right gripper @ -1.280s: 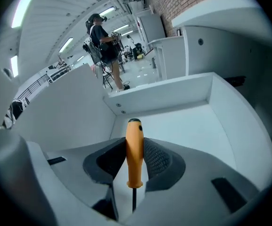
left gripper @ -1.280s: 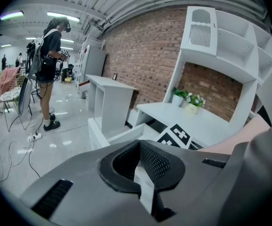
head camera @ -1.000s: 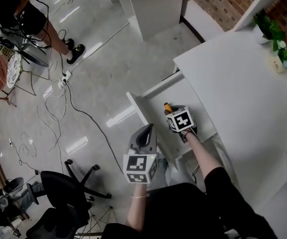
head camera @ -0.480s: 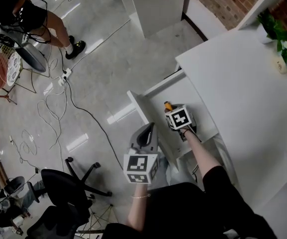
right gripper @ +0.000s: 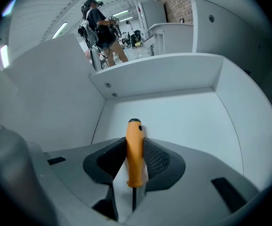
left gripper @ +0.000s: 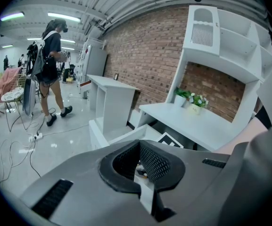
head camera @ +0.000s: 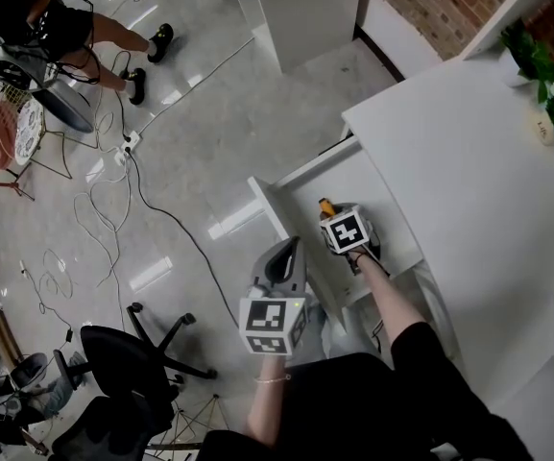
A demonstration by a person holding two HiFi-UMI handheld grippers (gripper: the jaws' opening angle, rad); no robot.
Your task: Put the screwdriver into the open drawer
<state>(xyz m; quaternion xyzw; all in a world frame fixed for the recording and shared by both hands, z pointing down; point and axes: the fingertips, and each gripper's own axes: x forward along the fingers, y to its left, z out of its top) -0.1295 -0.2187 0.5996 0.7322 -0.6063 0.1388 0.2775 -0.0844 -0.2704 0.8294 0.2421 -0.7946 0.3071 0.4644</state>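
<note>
Clamping screwdriver (right gripper: 135,157) by handle between right gripper (right gripper: 136,142) fingers, long axis along them, handle end aimed down inside open drawer (right gripper: 183,109); left gripper (left gripper: 139,166) outside, left, fingers together, empty.

One screwdriver (head camera: 324,204), one open drawer (head camera: 272,214), two grippers: left gripper (left gripper: 138,161), right gripper (right gripper: 136,145); one office chair (head camera: 113,363) lower left, one person (head camera: 17,8) upper left.

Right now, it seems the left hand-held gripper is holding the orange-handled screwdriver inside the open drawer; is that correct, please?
Not quite: the right hand-held gripper is the one holding the orange-handled screwdriver inside the open drawer, as the right gripper view shows.
</note>
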